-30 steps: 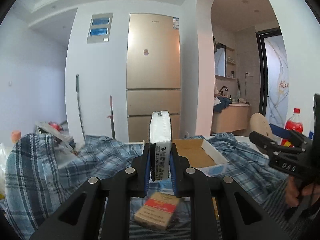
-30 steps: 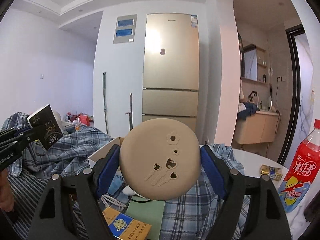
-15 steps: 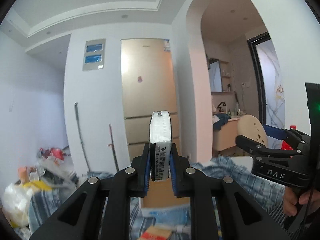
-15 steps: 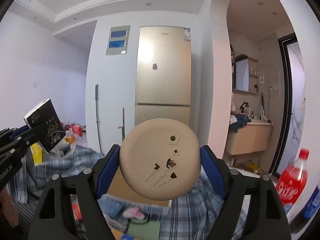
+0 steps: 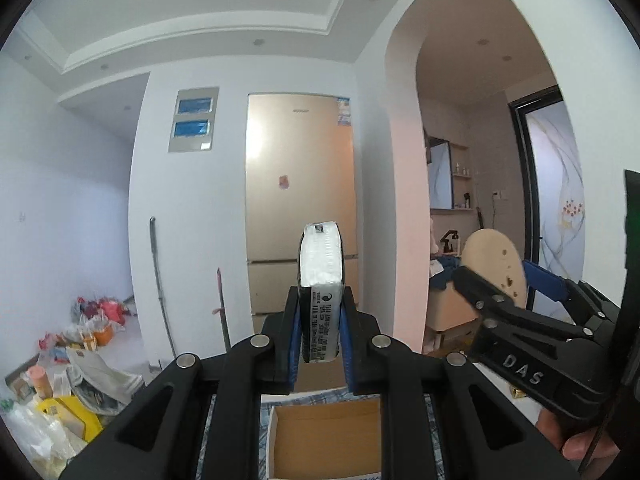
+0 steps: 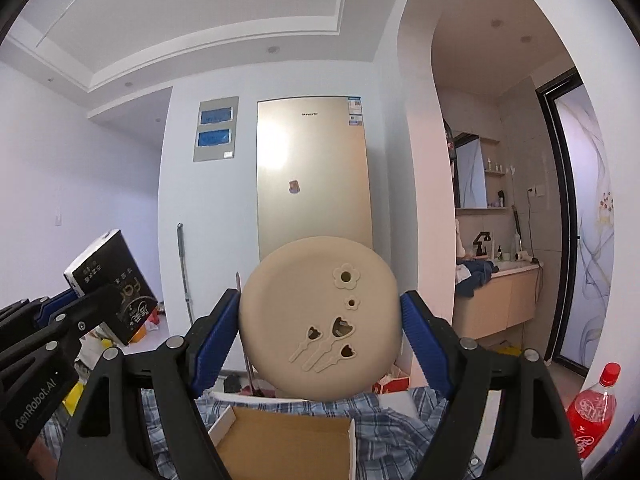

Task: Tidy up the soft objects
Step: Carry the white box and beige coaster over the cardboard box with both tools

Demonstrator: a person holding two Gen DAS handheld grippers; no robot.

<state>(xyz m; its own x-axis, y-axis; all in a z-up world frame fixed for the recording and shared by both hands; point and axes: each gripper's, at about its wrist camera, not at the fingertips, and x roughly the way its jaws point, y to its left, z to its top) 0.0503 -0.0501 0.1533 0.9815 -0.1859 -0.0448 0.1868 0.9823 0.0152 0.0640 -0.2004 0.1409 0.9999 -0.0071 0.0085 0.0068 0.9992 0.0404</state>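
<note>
My left gripper is shut on a black-and-white tissue pack, held upright and raised; the pack also shows in the right wrist view. My right gripper is shut on a round beige soft disc with flower and heart cut-outs; the disc shows in the left wrist view, to the right of the pack. An open cardboard box lies below both grippers on a blue plaid cloth; the box also shows in the right wrist view.
A gold fridge stands against the far wall. A red drink bottle stands at the right. Bags and clutter lie on the floor at left. An archway at right opens onto a washroom counter.
Both grippers have risen and tilted upward with their objects. The plaid cloth and items on it have dropped toward the bottom of both views; the box now lies just below the fingers.
</note>
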